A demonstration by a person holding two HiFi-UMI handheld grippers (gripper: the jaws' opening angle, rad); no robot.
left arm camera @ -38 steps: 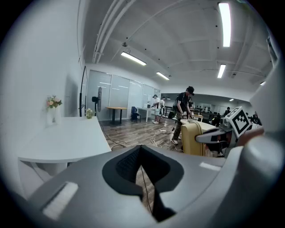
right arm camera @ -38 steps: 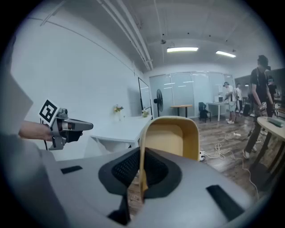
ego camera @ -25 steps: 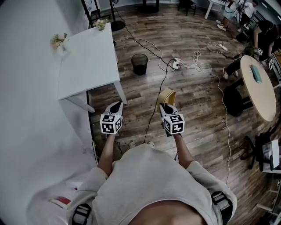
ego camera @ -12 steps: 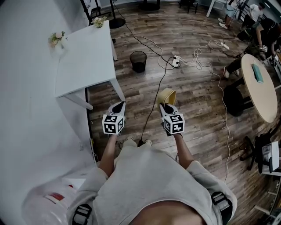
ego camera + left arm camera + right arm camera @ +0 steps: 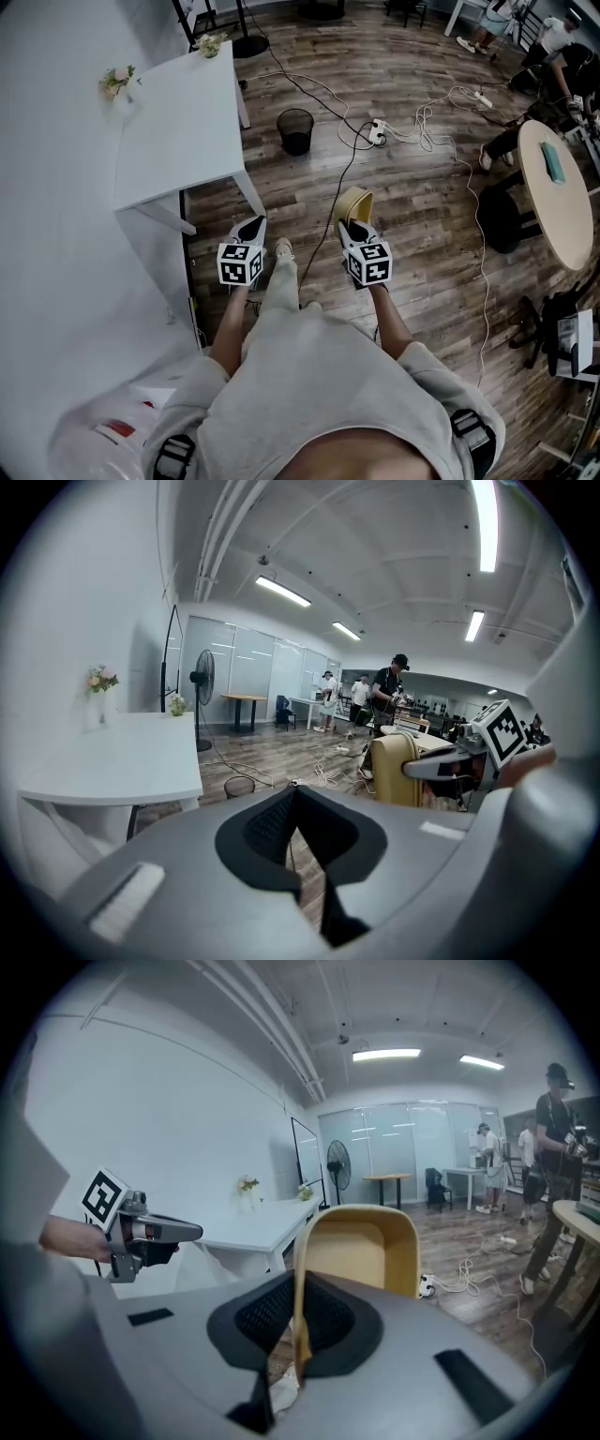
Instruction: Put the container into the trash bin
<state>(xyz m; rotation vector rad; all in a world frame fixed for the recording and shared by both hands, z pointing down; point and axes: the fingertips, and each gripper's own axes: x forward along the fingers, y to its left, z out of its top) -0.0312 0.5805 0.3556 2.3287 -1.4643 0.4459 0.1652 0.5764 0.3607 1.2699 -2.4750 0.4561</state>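
A yellow plastic container (image 5: pixel 355 203) hangs in the air with my right gripper (image 5: pixel 352 228) shut on its rim. In the right gripper view the container (image 5: pixel 364 1246) stands upright before the jaws, its thin wall pinched between them at the right gripper (image 5: pixel 298 1283). My left gripper (image 5: pixel 250 228) is level with it to the left, shut, with nothing in it; its jaws meet at the tip in the left gripper view (image 5: pixel 293 794). The black mesh trash bin (image 5: pixel 296 131) stands on the wooden floor ahead, beside the white table (image 5: pixel 178 122), and is small in the left gripper view (image 5: pixel 240 786).
Cables and a power strip (image 5: pixel 377 134) run across the floor right of the bin. A round table (image 5: pixel 553 187) and a dark stool (image 5: pixel 497 216) stand at the right. People stand in the far room (image 5: pixel 386 700). A white wall (image 5: pixel 56 234) is at the left.
The person has stepped forward: one foot now shows on the floor between the grippers. Both grippers have moved slightly forward together, with the container still in the right one.
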